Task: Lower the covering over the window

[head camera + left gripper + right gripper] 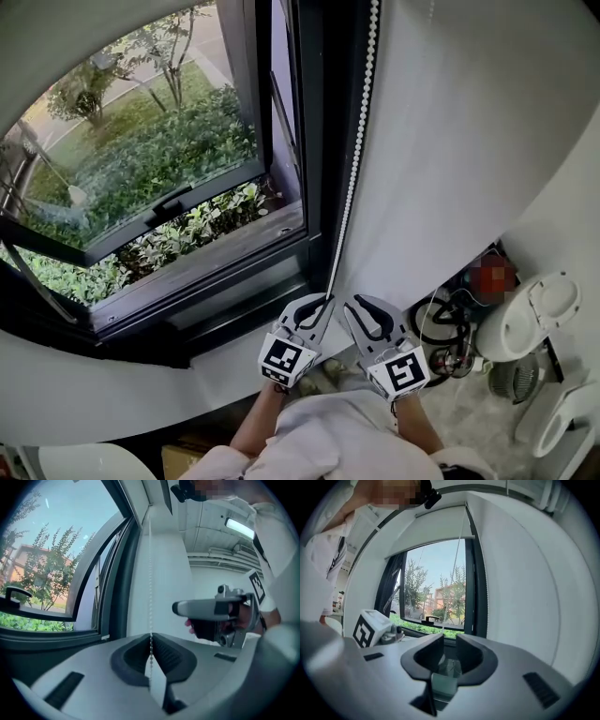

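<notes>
The blind (433,527) sits rolled high, covering only the top strip of the window (141,169), so most of the glass is bare and the lowering is, I judge, barely begun. Its chain (352,169) hangs down the window's right side, between the dark frame (314,141) and the white wall (450,141).

The left gripper (319,300) is clenched on the chain near its low end. In its own view the beads run straight down into the closed pads. The right gripper (361,302) is just right of it, with its jaws apart and nothing between them. It touches no chain.

The chain looks thin, light and limp. It carries load only when pulled taut, so a pull should run straight down its length. A sideways pull would only swing it. The beads should stop it from sliding through the pads, but being so narrow it must lie centred in the jaws or it may slip out at the edge.

The blind is probably light fabric that rolls down easily. The best hold for the free gripper is likely higher on the chain, above the left one. Only one strand shows clearly, so I cannot tell which side of the loop lowers the blind.
</notes>
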Demonstrator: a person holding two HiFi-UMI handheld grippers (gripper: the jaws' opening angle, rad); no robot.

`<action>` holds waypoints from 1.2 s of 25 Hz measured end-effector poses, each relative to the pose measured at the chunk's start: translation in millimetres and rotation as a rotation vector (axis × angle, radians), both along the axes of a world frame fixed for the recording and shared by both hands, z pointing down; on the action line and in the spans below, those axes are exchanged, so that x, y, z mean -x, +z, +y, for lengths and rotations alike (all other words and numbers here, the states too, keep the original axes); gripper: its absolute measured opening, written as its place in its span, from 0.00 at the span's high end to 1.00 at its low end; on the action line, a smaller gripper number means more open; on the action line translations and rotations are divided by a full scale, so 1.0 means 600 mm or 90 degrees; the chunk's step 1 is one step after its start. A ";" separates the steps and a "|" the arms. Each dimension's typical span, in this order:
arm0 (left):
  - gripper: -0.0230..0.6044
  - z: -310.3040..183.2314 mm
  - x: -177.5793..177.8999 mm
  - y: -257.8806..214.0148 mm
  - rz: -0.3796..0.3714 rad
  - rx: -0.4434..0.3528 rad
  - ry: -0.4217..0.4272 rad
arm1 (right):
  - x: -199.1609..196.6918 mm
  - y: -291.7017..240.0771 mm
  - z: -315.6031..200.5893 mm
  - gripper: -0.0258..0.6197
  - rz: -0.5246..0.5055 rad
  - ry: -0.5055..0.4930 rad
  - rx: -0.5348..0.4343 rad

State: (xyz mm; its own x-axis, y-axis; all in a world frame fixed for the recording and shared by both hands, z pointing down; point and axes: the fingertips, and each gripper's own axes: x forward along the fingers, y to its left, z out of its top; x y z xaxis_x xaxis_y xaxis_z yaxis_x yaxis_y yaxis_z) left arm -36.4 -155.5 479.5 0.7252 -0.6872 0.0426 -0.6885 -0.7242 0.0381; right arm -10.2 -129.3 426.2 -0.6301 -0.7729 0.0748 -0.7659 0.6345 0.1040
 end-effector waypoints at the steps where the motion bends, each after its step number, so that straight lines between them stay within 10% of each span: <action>1: 0.93 0.000 0.000 0.005 0.002 0.001 0.000 | 0.001 -0.014 -0.001 0.84 -0.003 -0.002 -0.011; 17: 0.93 0.004 -0.009 0.010 0.020 -0.010 0.007 | 0.047 -0.200 -0.043 0.74 -0.051 -0.051 -0.159; 21: 0.93 0.009 -0.015 0.002 0.024 -0.010 0.013 | 0.055 -0.203 -0.049 0.94 -0.057 -0.067 -0.156; 30: 0.93 0.013 -0.013 0.070 -0.010 0.039 0.012 | 0.064 -0.138 -0.051 0.95 -0.074 -0.075 -0.101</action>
